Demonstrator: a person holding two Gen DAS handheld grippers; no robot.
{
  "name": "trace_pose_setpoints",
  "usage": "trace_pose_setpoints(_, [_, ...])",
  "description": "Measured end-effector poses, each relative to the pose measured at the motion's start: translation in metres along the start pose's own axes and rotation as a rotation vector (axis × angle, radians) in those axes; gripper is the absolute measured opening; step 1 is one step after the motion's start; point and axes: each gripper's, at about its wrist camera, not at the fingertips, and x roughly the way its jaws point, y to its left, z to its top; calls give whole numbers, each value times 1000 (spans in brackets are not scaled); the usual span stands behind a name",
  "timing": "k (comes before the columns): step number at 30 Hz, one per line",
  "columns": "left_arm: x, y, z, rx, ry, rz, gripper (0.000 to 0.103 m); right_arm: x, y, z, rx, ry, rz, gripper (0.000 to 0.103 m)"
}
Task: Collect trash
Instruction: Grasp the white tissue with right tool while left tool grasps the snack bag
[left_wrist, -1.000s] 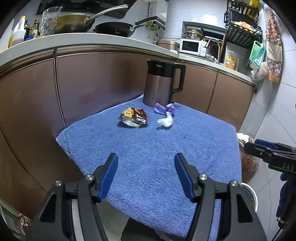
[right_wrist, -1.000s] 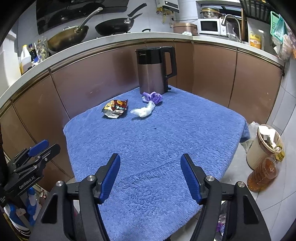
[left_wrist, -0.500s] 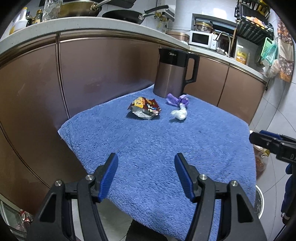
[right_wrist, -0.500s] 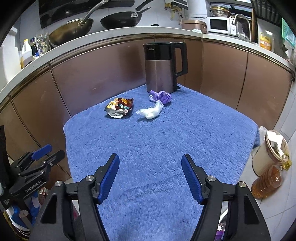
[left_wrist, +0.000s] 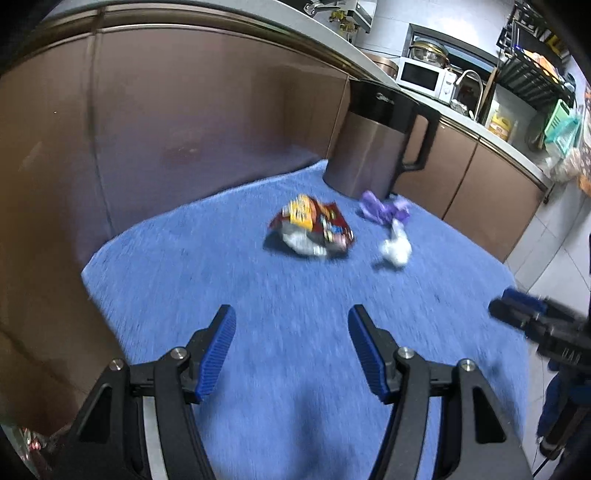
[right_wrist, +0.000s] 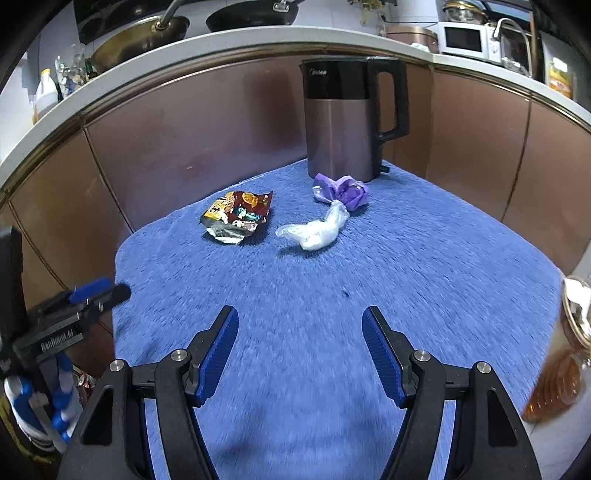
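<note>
Three pieces of trash lie on the blue towel (left_wrist: 221, 266): a red and yellow snack wrapper (left_wrist: 312, 225) (right_wrist: 238, 216), a crumpled white plastic bag (left_wrist: 397, 245) (right_wrist: 317, 230) and a purple plastic bag (left_wrist: 382, 206) (right_wrist: 343, 192). My left gripper (left_wrist: 291, 343) is open and empty, over the towel short of the wrapper. My right gripper (right_wrist: 299, 350) is open and empty, short of the white bag. Each gripper shows at the edge of the other's view, the right one (left_wrist: 532, 317) and the left one (right_wrist: 92, 295).
A brown electric kettle (left_wrist: 373, 147) (right_wrist: 347, 118) stands at the towel's far end, just behind the purple bag. Brown cabinet fronts (right_wrist: 184, 129) curve behind the table. A bin with trash (right_wrist: 580, 314) and an amber bottle (right_wrist: 557, 384) stand on the floor at right.
Both grippers have moved forward over the towel toward the trash, the left one also tilting down. Both stay open. The trash has not moved.
</note>
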Motion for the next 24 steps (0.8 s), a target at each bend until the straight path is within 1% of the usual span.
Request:
trace_pose_setpoints(4, [41,8,35,-49,31,-67,62,36,-11,21,30,3,40,69])
trace_pose_setpoints(8, [90,17,59,-135,98,-123,63,73,-29,45,100,3,78,69])
trace_pose_setpoints(11, [117,25,70,-214,125,-143,63,103,-40,62,147,13,79,69])
trace_pose_setpoints(15, [144,24,80,-254,160,-136,63,136,-49,77,177,30,77,69])
trace_pose_setpoints(18, [159,25,82,-287,190,-154,61,152,-52,80,195,54,81,69])
trace_pose_setpoints(19, [163,25,81,-297,196,-156,54,158,-52,80,199,63,89,68])
trace_pose_setpoints(20, [165,26,79,-300,204,-162,40,162,-53,80,201,69,92,67])
trace_pose_setpoints(21, [168,25,77,-302,217,-168,35,164,-54,80,201,72,93,59])
trace_pose_setpoints(22, [169,26,76,-305,220,-170,35,167,-54,79,201,80,97,50])
trace_pose_setpoints(24, [170,26,78,-294,215,-167,32,169,-56,78,207,85,116,43])
